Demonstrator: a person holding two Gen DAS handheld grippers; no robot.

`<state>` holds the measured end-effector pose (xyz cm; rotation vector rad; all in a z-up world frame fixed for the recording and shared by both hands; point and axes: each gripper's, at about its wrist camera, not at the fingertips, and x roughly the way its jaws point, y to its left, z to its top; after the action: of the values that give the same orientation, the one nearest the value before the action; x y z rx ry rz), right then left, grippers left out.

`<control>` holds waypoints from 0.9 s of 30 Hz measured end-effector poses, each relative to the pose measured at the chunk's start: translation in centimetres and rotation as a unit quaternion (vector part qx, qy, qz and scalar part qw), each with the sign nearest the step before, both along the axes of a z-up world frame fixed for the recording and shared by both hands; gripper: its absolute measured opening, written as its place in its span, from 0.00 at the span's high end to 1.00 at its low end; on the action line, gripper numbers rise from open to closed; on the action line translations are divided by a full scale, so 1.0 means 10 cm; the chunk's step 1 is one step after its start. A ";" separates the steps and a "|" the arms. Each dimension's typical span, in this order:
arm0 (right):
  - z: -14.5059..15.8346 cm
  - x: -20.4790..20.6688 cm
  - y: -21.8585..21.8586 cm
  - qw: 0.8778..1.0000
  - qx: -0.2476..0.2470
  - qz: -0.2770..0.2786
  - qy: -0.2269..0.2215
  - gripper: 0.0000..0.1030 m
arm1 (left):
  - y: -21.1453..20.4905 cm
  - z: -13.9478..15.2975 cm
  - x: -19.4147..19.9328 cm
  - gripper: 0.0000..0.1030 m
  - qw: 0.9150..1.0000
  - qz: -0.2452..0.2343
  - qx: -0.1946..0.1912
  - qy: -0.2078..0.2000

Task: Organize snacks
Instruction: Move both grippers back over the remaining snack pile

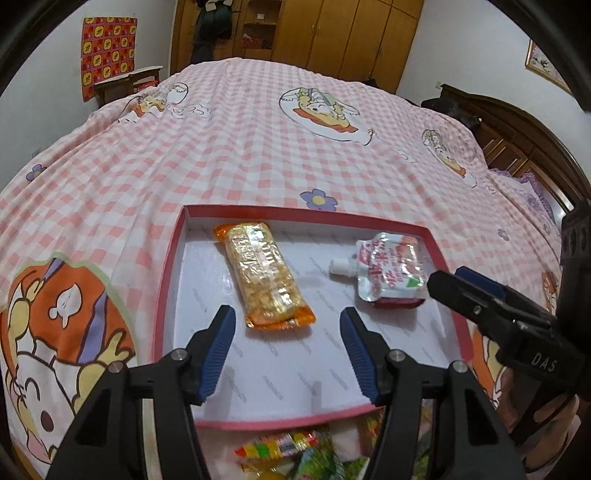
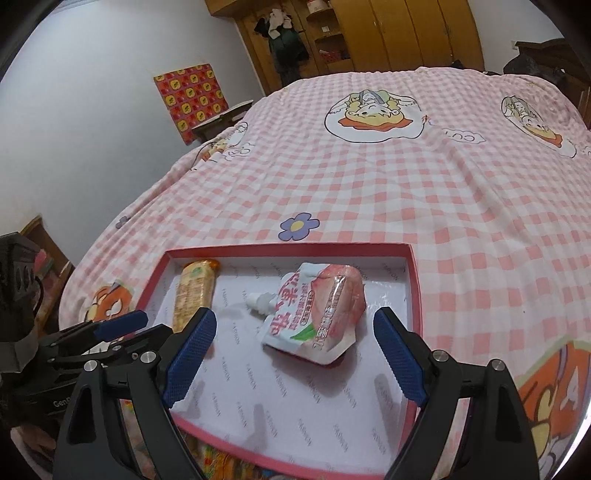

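Observation:
A shallow red-rimmed box (image 1: 168, 266) (image 2: 415, 291) with a white floor lies on the bed. In it lie an orange-ended snack bar (image 1: 264, 275) (image 2: 194, 291) and a pink-and-white spouted jelly pouch (image 1: 391, 271) (image 2: 319, 314). My left gripper (image 1: 288, 325) is open and empty, just short of the bar's near end. My right gripper (image 2: 295, 325) is open and empty, its jaws standing either side of the pouch, slightly nearer than it. It also shows at the right of the left wrist view (image 1: 480, 295). The left gripper shows at the left of the right wrist view (image 2: 118, 325).
A pink checked bedsheet (image 1: 258, 155) (image 2: 406, 184) with cartoon prints covers the bed. Colourful snack packets (image 1: 291, 448) lie in front of the box's near edge. A wooden wardrobe (image 1: 332, 33) stands beyond the bed, a dark headboard (image 1: 517, 133) at the right.

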<state>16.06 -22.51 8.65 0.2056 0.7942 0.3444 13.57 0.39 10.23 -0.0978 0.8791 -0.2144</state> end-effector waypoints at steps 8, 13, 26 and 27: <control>0.07 -0.28 0.01 1.000 0.006 0.008 -0.007 0.14 | -0.02 0.07 -0.24 0.40 1.000 -0.003 -0.002 -0.003; 0.11 -0.44 0.02 1.000 0.006 0.009 -0.011 0.14 | 0.00 0.06 -0.39 0.40 1.000 0.000 0.001 0.006; 0.04 -0.86 -0.01 1.000 0.012 0.009 -0.002 0.14 | 0.02 0.06 -0.85 0.40 1.000 -0.004 -0.002 0.011; 0.04 -0.89 -0.01 1.000 0.012 0.009 0.000 0.14 | 0.03 0.05 -0.86 0.40 1.000 -0.003 -0.003 0.012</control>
<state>7.18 -22.62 9.02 0.2202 0.7918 0.3708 4.98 0.68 10.78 -0.1034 0.9025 -0.2220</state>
